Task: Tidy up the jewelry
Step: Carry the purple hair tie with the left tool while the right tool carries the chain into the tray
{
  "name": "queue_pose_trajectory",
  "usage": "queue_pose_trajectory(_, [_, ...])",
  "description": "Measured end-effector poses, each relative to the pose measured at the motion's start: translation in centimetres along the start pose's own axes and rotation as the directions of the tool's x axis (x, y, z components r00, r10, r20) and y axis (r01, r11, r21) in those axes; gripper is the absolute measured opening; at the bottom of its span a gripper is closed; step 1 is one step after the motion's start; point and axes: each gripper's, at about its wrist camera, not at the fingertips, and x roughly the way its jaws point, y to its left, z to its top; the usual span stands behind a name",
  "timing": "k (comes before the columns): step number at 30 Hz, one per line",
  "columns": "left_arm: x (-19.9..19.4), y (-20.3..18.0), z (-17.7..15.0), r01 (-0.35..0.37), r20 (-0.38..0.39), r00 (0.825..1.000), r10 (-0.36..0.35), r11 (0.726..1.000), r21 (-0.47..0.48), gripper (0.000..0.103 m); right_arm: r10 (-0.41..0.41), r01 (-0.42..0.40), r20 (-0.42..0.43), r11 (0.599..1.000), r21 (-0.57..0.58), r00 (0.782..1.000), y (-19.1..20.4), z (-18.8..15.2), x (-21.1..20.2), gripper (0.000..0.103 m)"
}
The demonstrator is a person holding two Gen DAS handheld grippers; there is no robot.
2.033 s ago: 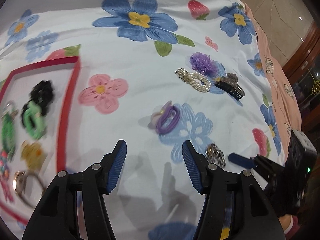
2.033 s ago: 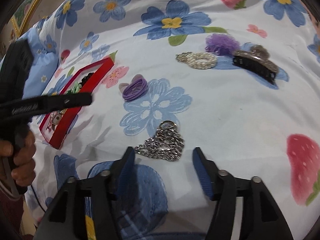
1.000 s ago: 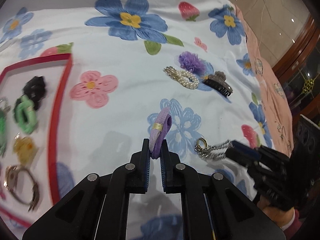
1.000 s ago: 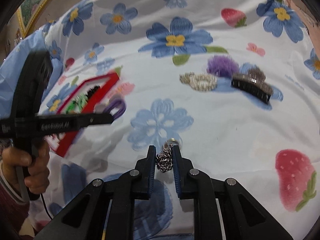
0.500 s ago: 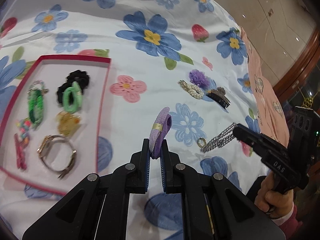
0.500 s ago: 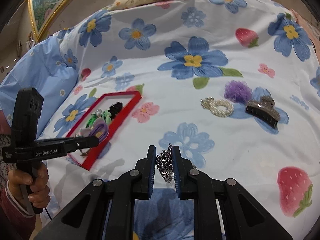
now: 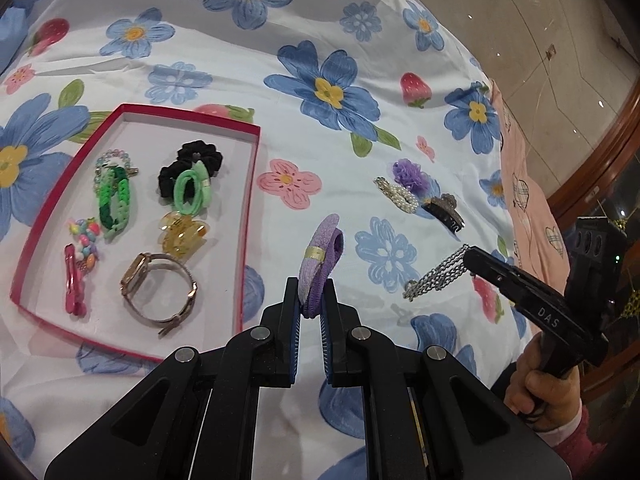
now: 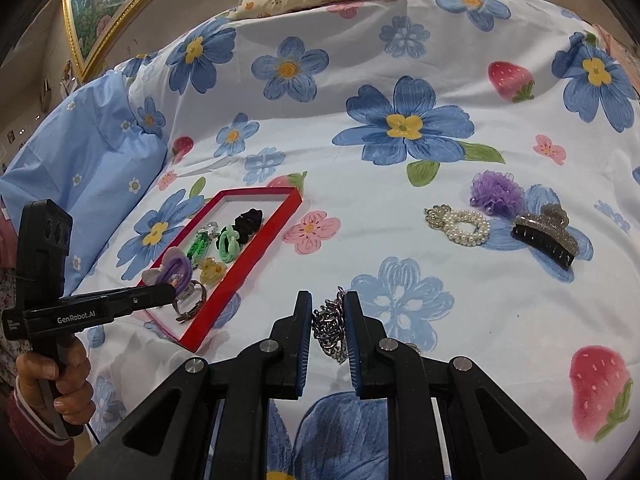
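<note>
My left gripper (image 7: 311, 300) is shut on a purple hair tie (image 7: 320, 258) with a gold band, held above the bed beside the red tray (image 7: 248, 208). From the right wrist view the purple hair tie (image 8: 174, 272) hovers over the tray's near end (image 8: 208, 332). My right gripper (image 8: 328, 320) is shut on a silver chain (image 8: 330, 330), which dangles from its tip as the silver chain (image 7: 436, 276) in the left wrist view. On the sheet lie a pearl bracelet (image 8: 460, 224), a purple pom hair tie (image 8: 496, 192) and a dark claw clip (image 8: 548, 236).
The tray holds a watch (image 7: 160, 292), a yellow clip (image 7: 182, 234), green and black hair ties (image 7: 190, 184), a green bracelet (image 7: 114, 200) and a pink clip (image 7: 74, 282). A blue pillow (image 8: 80, 160) lies left of it. The bed's edge (image 7: 520, 184) drops off at the right.
Both grippers have risen from the sheet with their items. The left one carried the purple hair tie leftward to the tray; the chain now hangs free.
</note>
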Motion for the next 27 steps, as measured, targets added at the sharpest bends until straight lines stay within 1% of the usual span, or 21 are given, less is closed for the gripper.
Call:
queue_pose_trajectory(7, [-1.1,1.3,-0.5,0.005,0.028,1.000,-0.004,1.000,-0.023,0.008,0.002,-0.002,-0.006,1.000,-0.010,1.000,0.5,0.5,-0.1,0.016])
queue_pose_trajectory(12, [-2.4,3.2,-0.6,-0.017,0.048,0.999,0.019,0.999,-0.047,0.008,0.021,-0.021,-0.009,0.999,-0.029,1.000,2.2,1.0,0.5,0.016])
queue_pose_trajectory(19, [-4.4,6.7,-0.6,-0.070,0.075,0.994,0.078,0.992,-0.104,0.008,0.093,-0.094,-0.021,0.994,-0.058,0.995,5.7,1.5,2.5,0.016])
queue_pose_trajectory(27, [-5.3,10.1,-0.9,-0.129,0.070,0.988,0.141,0.980,-0.152,0.008,0.196,-0.197,-0.023,0.976,-0.088,0.980,10.5,3.1,5.0,0.016])
